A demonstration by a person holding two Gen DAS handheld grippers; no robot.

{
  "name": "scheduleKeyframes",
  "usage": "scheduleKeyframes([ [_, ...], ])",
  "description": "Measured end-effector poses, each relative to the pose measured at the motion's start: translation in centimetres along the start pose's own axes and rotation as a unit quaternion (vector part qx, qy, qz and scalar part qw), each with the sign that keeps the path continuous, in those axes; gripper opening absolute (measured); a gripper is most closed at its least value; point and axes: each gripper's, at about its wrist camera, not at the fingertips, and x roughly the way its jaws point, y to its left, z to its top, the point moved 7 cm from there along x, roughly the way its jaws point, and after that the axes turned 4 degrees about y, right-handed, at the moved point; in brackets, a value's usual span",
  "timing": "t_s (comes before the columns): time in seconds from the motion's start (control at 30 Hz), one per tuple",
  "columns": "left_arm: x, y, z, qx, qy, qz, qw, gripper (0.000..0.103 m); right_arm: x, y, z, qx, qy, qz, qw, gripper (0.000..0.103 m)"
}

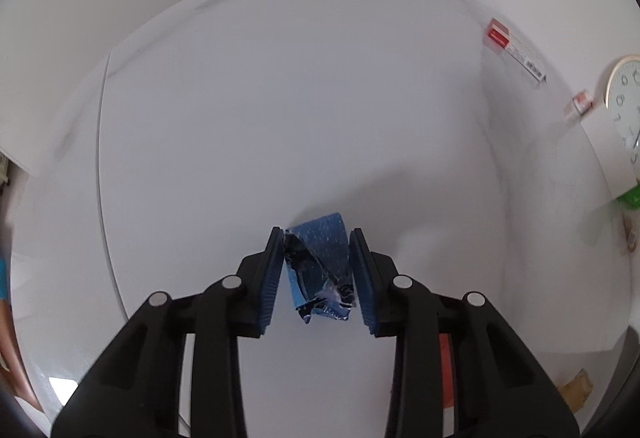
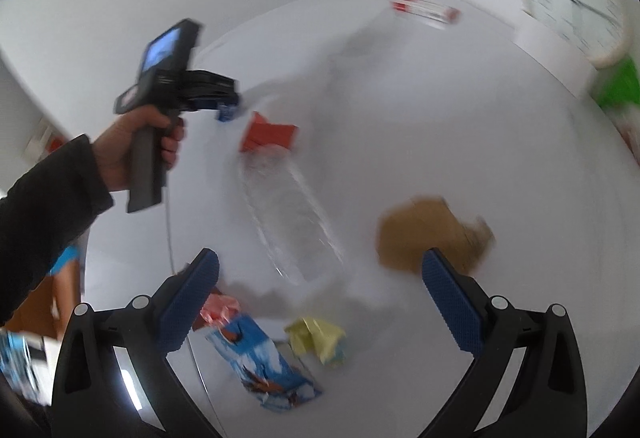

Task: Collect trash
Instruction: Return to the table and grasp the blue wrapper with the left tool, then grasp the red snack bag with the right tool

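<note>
My left gripper (image 1: 317, 238) is shut on a crumpled blue wrapper (image 1: 320, 262) and holds it over the white table (image 1: 280, 118). It also shows in the right wrist view (image 2: 228, 106), held by a hand at the left. My right gripper (image 2: 320, 266) is open and empty above the table. Under it lie a clear plastic bottle (image 2: 288, 218), a brown cardboard scrap (image 2: 428, 234), a yellow crumpled paper (image 2: 316, 338), a blue printed carton (image 2: 260, 362), a pink wrapper (image 2: 218, 312) and a red wrapper (image 2: 268, 134).
A red and white box (image 1: 516, 48) (image 2: 424, 9) lies at the far right of the table. A white clock (image 1: 626, 98) (image 2: 576, 2) leans at the right, with something green (image 2: 618, 84) beside it. A white wall stands behind the table.
</note>
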Motion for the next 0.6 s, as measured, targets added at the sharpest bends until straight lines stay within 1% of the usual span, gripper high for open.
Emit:
scheduleKeyframes([
  [0.1, -0.6, 0.2, -0.6, 0.001, 0.008, -0.007, 0.9999, 0.032, 1.0, 1.4, 3.4, -0.072, 0.015, 0.008, 0.997, 0.1],
  [0.17, -1.9, 0.8, -1.0, 0.0, 0.004, -0.011, 0.9999, 0.032, 2.6, 2.7, 6.7, -0.135, 0.028, 0.012, 0.99, 0.1],
  [0.2, -2.9, 1.2, -1.2, 0.0, 0.0, -0.012, 0.9999, 0.032, 3.5, 3.1, 7.8, -0.155, 0.037, 0.015, 0.987, 0.1],
  [0.23, -3.7, 1.5, -1.4, 0.0, -0.003, -0.013, 0.9999, 0.032, 5.2, 3.9, 9.6, -0.184, 0.057, 0.02, 0.981, 0.1],
  [0.3, -5.6, 2.5, -2.1, -0.001, -0.008, -0.008, 0.9999, 0.032, 7.5, 5.1, 11.3, -0.217, 0.087, 0.025, 0.972, 0.1],
  [0.33, -6.8, 3.3, -2.7, -0.003, -0.011, -0.004, 0.9999, 0.032, 9.3, 6.0, 12.2, -0.244, 0.111, 0.025, 0.963, 0.096],
  [0.4, -8.9, 4.8, -4.2, -0.014, -0.015, -0.002, 0.9998, 0.032, 11.5, 7.3, 12.8, -0.293, 0.142, 0.012, 0.945, 0.093],
  [0.43, -9.5, 5.7, -4.9, -0.019, -0.016, -0.001, 0.9997, 0.032, 12.8, 8.0, 13.0, -0.322, 0.159, 0.003, 0.933, 0.091],
  [0.53, -11.7, 8.6, -7.7, -0.04, -0.02, 0.007, 0.999, 0.032, 15.3, 9.6, 12.8, -0.366, 0.204, -0.002, 0.908, 0.087],
  [0.6, -12.6, 10.1, -9.1, -0.053, -0.018, 0.008, 0.9984, 0.032, 16.8, 10.2, 12.2, -0.381, 0.234, -0.013, 0.894, 0.087],
])
